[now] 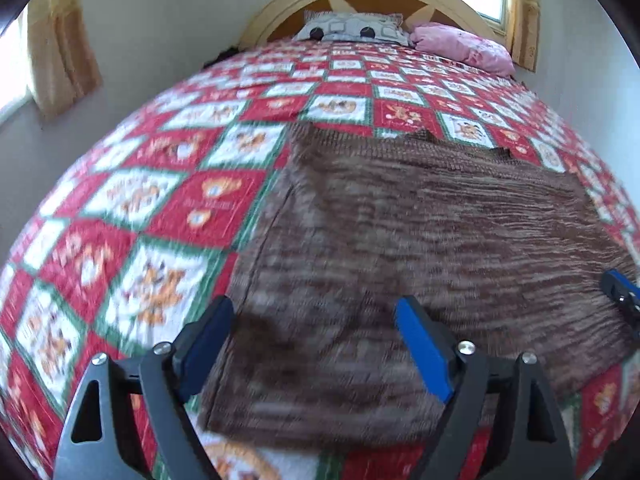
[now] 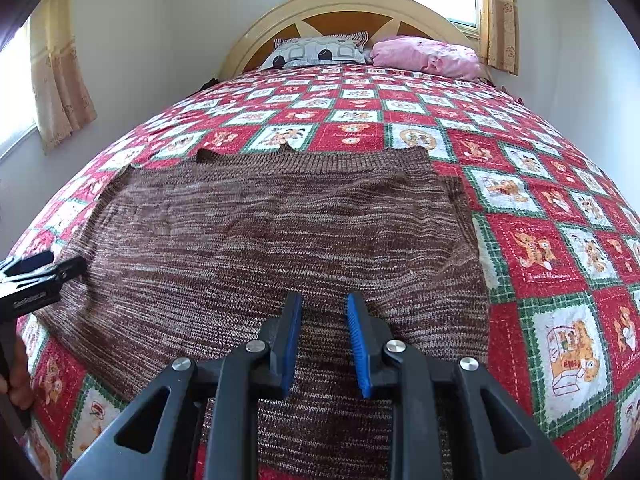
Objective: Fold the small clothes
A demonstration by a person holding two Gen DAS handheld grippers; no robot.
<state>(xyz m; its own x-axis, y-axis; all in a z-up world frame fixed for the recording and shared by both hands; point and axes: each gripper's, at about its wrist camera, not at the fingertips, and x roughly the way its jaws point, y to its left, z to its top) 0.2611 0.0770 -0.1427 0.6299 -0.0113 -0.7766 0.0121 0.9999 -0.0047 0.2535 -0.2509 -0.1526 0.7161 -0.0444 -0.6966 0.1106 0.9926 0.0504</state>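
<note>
The left hand-held gripper (image 1: 314,320) hangs wide open over the sweater's (image 1: 400,240) near left corner, likely to pinch it for a fold; the right hand-held gripper (image 2: 324,316), slightly parted, holds nothing; the sweater lies flat on the bed (image 2: 540,240).

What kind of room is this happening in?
Most likely a bedroom at home. A bed with a checked quilt fills the view, two pillows lie against a wooden headboard, and curtains hang at the windows. A brown sweater lies on the quilt.
</note>
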